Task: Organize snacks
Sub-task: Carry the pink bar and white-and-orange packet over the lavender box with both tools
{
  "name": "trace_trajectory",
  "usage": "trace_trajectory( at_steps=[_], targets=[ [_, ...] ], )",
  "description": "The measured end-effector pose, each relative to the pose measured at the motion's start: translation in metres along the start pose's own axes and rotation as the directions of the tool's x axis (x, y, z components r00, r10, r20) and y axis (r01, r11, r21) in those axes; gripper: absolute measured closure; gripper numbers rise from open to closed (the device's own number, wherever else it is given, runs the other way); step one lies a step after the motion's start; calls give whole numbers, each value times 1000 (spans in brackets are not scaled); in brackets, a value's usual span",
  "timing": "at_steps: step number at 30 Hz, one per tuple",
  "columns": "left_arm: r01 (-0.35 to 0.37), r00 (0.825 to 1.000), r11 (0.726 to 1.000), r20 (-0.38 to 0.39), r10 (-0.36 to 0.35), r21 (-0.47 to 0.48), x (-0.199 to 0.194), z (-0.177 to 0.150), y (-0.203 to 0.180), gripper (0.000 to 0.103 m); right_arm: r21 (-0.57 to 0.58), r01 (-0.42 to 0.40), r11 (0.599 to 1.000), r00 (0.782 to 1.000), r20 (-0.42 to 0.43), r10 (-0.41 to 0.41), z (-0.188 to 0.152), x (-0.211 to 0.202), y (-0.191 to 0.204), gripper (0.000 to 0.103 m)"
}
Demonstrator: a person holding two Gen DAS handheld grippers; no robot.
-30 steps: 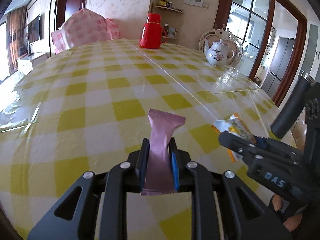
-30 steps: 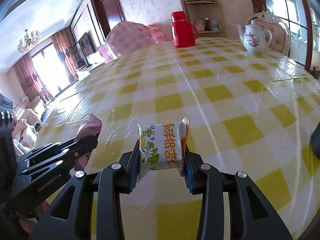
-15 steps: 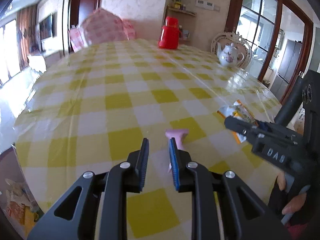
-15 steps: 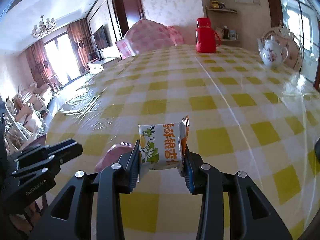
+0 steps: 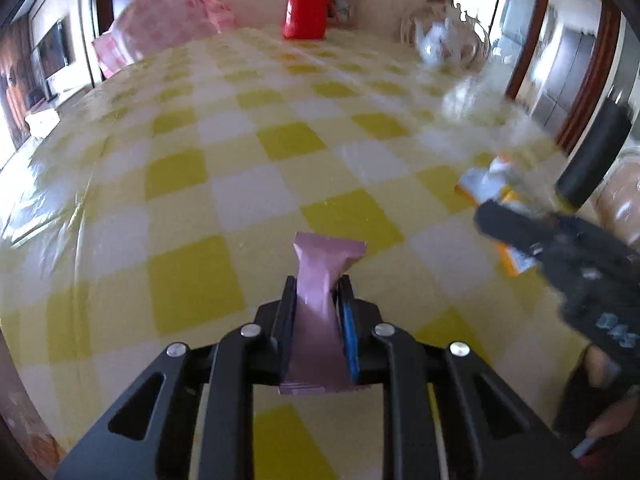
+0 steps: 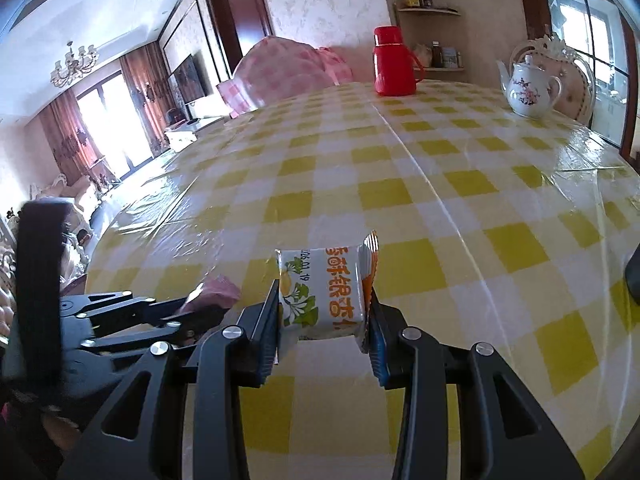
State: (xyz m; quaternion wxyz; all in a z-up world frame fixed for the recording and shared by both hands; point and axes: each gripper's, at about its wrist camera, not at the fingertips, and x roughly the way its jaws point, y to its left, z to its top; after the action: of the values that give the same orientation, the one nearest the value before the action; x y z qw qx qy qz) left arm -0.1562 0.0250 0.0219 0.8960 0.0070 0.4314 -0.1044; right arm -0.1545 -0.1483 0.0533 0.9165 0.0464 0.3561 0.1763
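My left gripper [image 5: 316,296] is shut on a pink snack packet [image 5: 320,276], held upright just above the yellow checked table [image 5: 200,176]. My right gripper [image 6: 324,300] is shut on a white and orange snack packet [image 6: 326,292] with green print. In the left wrist view the right gripper [image 5: 492,216] shows at the right with its packet [image 5: 492,184]. In the right wrist view the left gripper [image 6: 208,312] shows at the lower left with the pink packet [image 6: 216,292].
A red thermos [image 6: 394,62] and a white teapot [image 6: 528,88] stand at the far side of the table. A pink checked cushion [image 6: 288,68] lies beyond the far left edge. The table's near edge is just below both grippers.
Half a second ago the left jaws stood apart with the pink packet on the table. Now they are shut on it. The right gripper kept its packet and shifted slightly.
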Motion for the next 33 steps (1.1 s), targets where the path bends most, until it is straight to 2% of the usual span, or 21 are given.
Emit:
trace_trajectory(
  at_steps=[1,3,8,17,25,33],
  targets=[
    [-37,999,999,21,37,9,-10,-4,2,82,-7,-6,1000,1000,-2,6,-1,0,3,65],
    [-27,999,1000,38,28,-6,-25,-8,7,82,-27,-28,999,1000,-9,28,-4,-1,12,65],
    [-69,993,997,94,72,-38,-61,-20,25,82,-95,-73,993,997,-25,71,-11,-1,44,65],
    [-133,982,984,116,146,-118,-103,-46,77,82,-242,-171,955,985,-70,159,-24,-2,116,65],
    [-213,965,967,122,230,-139,-156,-64,126,82,-383,-286,878,958,-150,246,-37,1,196,65],
    [-260,954,933,83,289,-250,-190,-97,193,82,-466,-395,792,917,-245,314,-52,1,270,65]
  ],
)
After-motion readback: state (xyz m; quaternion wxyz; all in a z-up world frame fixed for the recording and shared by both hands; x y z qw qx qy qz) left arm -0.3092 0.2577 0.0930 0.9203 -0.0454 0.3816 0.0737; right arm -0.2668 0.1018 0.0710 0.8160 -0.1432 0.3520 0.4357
